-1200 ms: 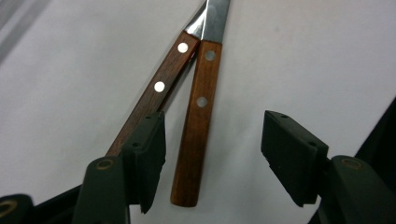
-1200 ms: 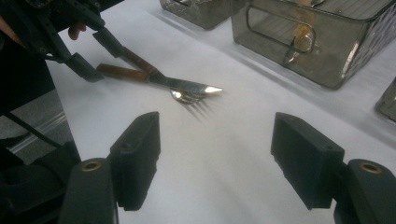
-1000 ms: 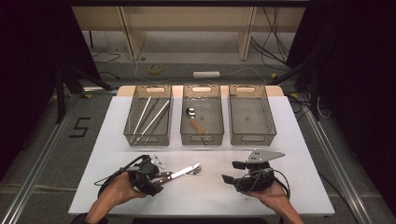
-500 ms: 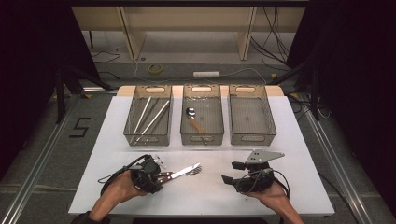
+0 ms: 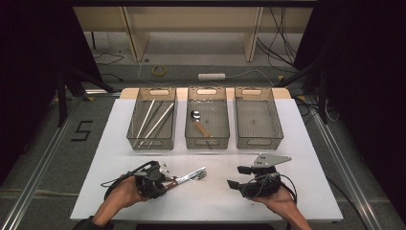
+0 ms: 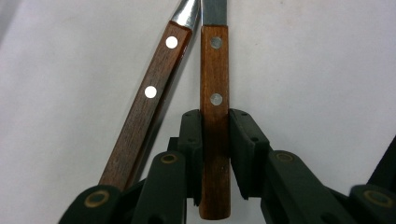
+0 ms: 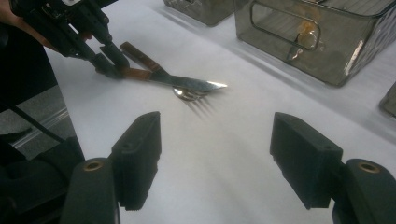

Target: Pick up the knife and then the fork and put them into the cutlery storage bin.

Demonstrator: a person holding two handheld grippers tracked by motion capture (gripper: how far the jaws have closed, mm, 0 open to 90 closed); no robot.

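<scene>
On the white rectangular table (image 5: 297,143), before three grey mesh bins (image 5: 152,120), the left gripper (image 6: 215,154), jaws just closing, clamps the wooden-handled steel knife (image 6: 215,93); the adjacent wooden-handled fork (image 6: 144,112) may drag along. The right gripper (image 7: 215,158) gapes empty.

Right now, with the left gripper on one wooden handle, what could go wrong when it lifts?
1. The left gripper has just been closing on the knife handle; the fork handle lies right beside it and may be dragged along.
2. The knife blade lies over the fork head, so lifting may flip the fork.
3. The grip sits near the handle's end, so the knife could tilt or slip.
</scene>
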